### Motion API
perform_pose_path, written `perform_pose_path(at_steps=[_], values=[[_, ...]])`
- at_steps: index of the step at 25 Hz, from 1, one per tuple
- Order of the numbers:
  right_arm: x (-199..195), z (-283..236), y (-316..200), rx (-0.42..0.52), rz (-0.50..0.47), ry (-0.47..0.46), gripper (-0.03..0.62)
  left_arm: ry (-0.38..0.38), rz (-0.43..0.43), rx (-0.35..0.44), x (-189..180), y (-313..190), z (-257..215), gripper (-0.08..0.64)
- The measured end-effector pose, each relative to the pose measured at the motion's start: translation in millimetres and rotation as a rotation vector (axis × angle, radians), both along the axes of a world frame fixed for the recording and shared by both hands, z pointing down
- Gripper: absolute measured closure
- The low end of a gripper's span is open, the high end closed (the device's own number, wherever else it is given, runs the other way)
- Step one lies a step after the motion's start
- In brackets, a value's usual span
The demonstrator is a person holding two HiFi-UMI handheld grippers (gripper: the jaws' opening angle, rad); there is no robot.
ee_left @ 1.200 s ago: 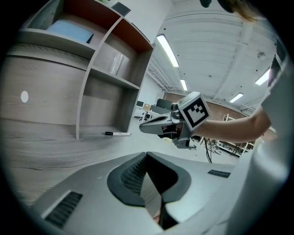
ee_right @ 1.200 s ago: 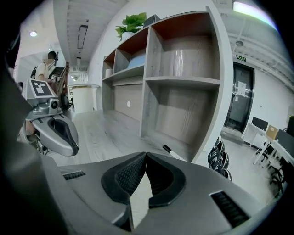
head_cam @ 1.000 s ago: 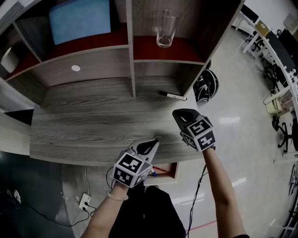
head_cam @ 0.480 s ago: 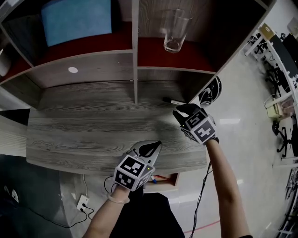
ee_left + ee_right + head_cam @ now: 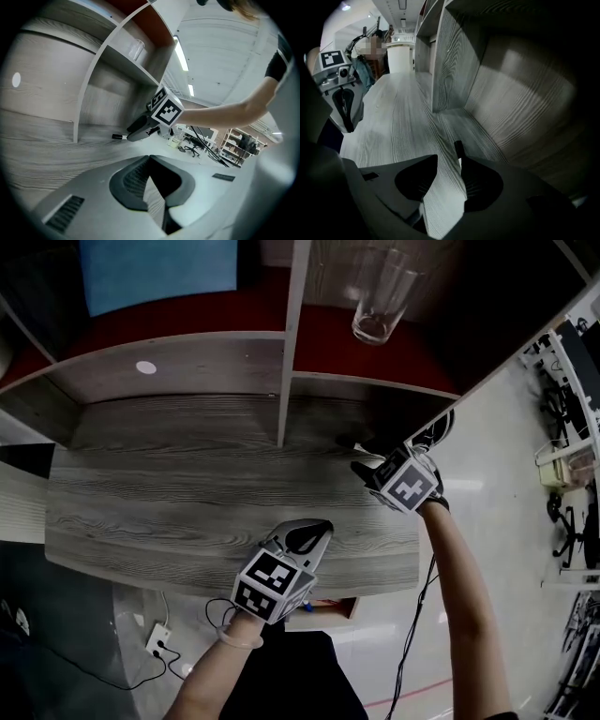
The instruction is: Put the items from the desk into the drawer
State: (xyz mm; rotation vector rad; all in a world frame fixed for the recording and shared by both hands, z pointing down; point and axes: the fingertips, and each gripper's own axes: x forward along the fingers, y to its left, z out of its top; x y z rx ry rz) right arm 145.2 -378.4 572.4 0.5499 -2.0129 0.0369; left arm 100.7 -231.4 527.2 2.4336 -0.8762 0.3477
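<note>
Marker [image 5: 458, 149] just beyond opening, empty right hand-held gripper [image 5: 449, 163]

The desk [image 5: 187, 493] under both grippers is grey wood-grain board, matt, its streaked grain plain to see below the left gripper [image 5: 319, 529]. That gripper's shell [image 5: 84, 197] is smooth pale plastic with a dull sheen, and its pads [image 5: 129, 180] are black, ribbed and rubbery-looking. The right gripper [image 5: 361, 451] (its jaws have just been opening, bare desk between them) has the same dark ribbed pads. At the tip of one pad the marker pen [image 5: 459, 150] looks like smooth plastic, a black cap on a white barrel. Above and beyond this gripper the shelf [image 5: 187, 329] is lined in matt red, and the glass [image 5: 380, 301] is clear and glossy. The floor [image 5: 487, 512] to its right is pale, polished and reflective.
</note>
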Motion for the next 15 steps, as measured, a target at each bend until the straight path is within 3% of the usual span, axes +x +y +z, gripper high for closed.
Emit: perform_pose_path(at_steps=[6,10,15], values=[[-4,19,-11,-0.016,-0.066,0.122,0.436,0.022,-0.018,-0.015,-2,-7,7,0.557],[-9,33,-10,-0.085,-0.094,0.180,0.439,0.027,-0.022,-0.027,-6,-9,12,0.557],[-10,34,-27,-0.030,-0.080,0.310,0.439,0.042,-0.029,-0.032,-10,-12,12,0.557]])
